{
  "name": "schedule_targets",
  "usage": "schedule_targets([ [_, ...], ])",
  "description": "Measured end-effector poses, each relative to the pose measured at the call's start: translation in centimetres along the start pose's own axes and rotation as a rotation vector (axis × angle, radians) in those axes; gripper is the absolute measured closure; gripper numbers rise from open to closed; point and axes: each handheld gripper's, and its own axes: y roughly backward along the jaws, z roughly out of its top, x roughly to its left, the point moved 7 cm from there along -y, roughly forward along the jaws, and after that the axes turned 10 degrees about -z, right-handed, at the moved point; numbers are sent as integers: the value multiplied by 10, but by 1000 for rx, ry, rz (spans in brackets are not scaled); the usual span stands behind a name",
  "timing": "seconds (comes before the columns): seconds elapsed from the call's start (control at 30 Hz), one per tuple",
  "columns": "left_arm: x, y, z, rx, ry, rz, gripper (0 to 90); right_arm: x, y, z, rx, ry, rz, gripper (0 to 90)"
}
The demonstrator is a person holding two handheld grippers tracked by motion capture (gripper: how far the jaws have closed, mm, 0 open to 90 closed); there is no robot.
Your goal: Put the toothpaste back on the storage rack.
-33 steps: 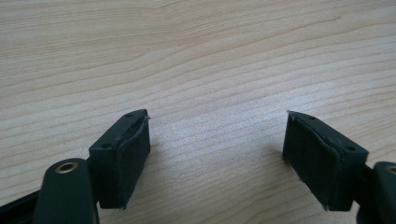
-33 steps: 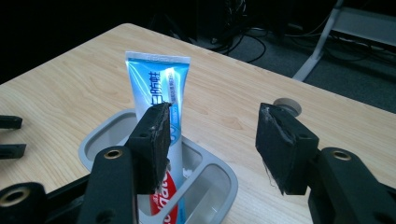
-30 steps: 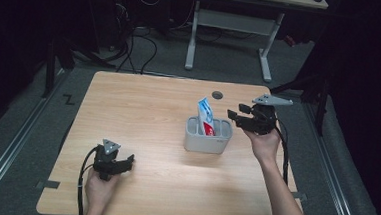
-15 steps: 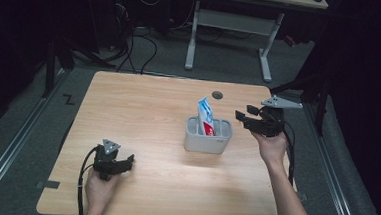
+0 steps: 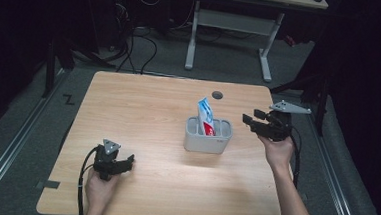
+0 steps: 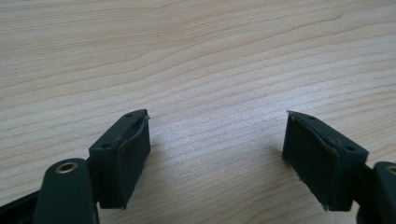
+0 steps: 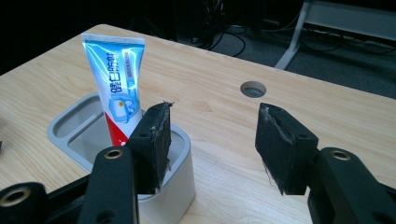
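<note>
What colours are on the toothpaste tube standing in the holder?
The toothpaste tube is blue and white, red at the bottom; the right gripper view shows it best.

The toothpaste tube is blue and white with a red lower end; the holder is grey, the desk pale woodgrain, both tools black.

One wooden counter carries one grey holder with one toothpaste tube standing in it. Two grippers are in use, one left gripper and one right gripper. One round hole pierces the counter.
</note>
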Motion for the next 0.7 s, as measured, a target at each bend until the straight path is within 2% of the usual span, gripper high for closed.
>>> schedule_targets([
  [0.37,0,0,0,2,-2,1,236,-10,8,-11,5,-22,-20,455],
  [0.7,0,0,0,2,-3,1,236,-19,16,-19,4,-20,-50,455],
])
